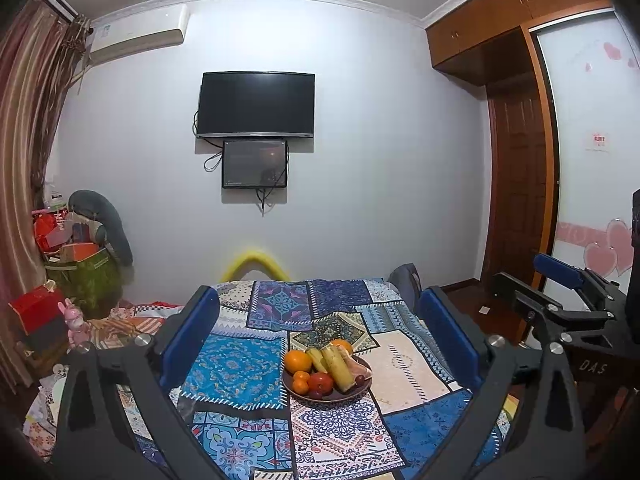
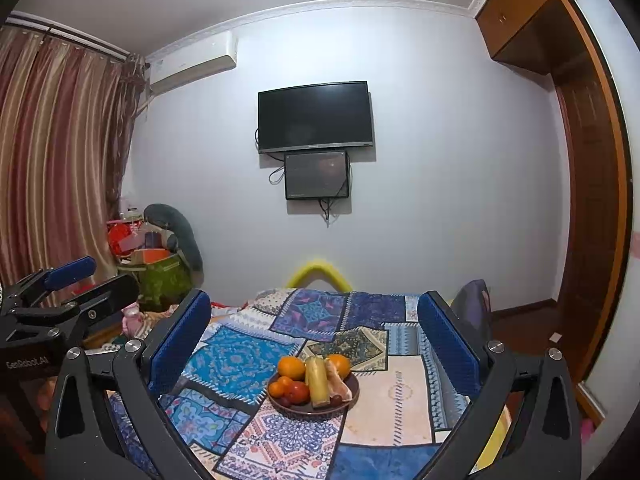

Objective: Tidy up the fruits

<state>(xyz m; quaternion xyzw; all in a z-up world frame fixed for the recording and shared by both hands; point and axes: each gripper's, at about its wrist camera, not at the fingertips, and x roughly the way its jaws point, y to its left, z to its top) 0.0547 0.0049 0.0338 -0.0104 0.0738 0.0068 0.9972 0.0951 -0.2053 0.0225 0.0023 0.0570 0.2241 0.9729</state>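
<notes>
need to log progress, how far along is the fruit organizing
All visible fruit already sits piled on the brown plate: oranges, a tomato, yellow-green stalks. Nothing is in hand; the left claw and right claw are both open, above the patterned cloth. Any sorting remains.

One brown plate (image 1: 297,393) on the patchwork table (image 1: 404,368). On it: two large oranges (image 1: 297,361), two small tangerines (image 1: 301,386), one red tomato (image 1: 320,383), two yellow-green corn cobs (image 1: 338,367), two dark grapes (image 1: 360,379). Two tools (image 1: 320,340), both spread wide. Two dark wall screens (image 1: 256,105).
</notes>
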